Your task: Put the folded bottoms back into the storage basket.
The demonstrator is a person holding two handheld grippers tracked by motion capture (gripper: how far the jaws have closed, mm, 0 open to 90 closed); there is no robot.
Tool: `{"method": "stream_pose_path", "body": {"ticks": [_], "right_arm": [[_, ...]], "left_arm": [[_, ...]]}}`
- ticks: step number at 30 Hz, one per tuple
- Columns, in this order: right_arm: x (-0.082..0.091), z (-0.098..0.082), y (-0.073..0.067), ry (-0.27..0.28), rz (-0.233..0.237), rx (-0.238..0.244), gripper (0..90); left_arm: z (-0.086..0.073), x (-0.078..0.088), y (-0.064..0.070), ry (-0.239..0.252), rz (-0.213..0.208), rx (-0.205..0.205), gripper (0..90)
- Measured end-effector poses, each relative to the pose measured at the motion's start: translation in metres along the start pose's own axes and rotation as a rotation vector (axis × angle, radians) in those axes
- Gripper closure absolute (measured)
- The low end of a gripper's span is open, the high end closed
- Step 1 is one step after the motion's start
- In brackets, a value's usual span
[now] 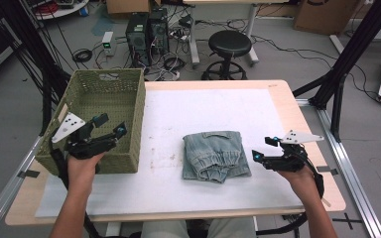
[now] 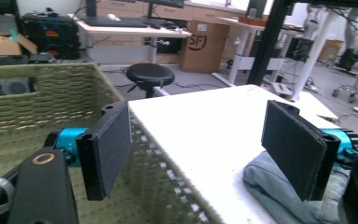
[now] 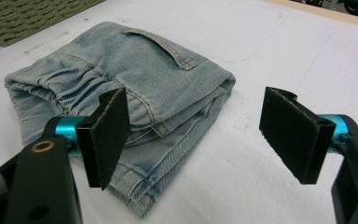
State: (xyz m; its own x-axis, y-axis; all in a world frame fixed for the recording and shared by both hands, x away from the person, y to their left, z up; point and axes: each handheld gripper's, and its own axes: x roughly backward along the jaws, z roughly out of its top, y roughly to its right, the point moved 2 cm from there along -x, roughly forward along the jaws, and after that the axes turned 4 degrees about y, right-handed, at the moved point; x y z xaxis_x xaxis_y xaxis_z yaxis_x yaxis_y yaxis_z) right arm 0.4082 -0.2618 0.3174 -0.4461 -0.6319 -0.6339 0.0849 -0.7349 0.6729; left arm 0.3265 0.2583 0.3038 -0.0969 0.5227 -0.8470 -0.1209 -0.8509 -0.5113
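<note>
The folded jeans [image 1: 215,155] lay mid-table, handy to the basket [image 1: 129,144], with the right gripper [image 1: 264,149] just beside them and the left gripper [image 1: 110,125] over the basket's rim, both sets of fingers spread apart and holding nothing.

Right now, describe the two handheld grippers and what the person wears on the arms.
Both the left gripper and the right gripper have black bodies, turquoise fittings behind flat black rectangular pads, and a grey three-cornered plate with dark dots on top. A black cable trails from each along the forearm. The forearms are bare, with no sleeves in view.
</note>
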Motion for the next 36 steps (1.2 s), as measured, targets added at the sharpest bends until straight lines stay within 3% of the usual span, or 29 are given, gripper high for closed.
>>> {"method": "stream_pose_path", "body": {"ticks": [5, 12, 21, 30, 36], "right_arm": [[-0.001, 0.001, -0.001, 0.003, 0.002, 0.002, 24.6], [0.002, 0.002, -0.001, 0.011, 0.007, 0.002, 24.6], [0.003, 0.002, -0.001, 0.013, 0.013, 0.005, 24.6], [0.001, 0.002, -0.003, 0.012, 0.021, 0.01, 24.6], [0.002, 0.002, -0.003, 0.016, 0.02, 0.01, 24.6]], "left_arm": [[-0.004, -0.013, 0.02, -0.003, -0.051, 0.001, 24.1], [-0.012, -0.037, 0.057, -0.037, -0.106, -0.037, 24.1], [-0.031, -0.062, 0.089, -0.067, -0.135, -0.04, 24.1], [-0.056, -0.09, 0.115, -0.165, -0.161, -0.059, 24.1], [-0.084, -0.113, 0.125, -0.287, -0.146, -0.058, 24.1]]}}
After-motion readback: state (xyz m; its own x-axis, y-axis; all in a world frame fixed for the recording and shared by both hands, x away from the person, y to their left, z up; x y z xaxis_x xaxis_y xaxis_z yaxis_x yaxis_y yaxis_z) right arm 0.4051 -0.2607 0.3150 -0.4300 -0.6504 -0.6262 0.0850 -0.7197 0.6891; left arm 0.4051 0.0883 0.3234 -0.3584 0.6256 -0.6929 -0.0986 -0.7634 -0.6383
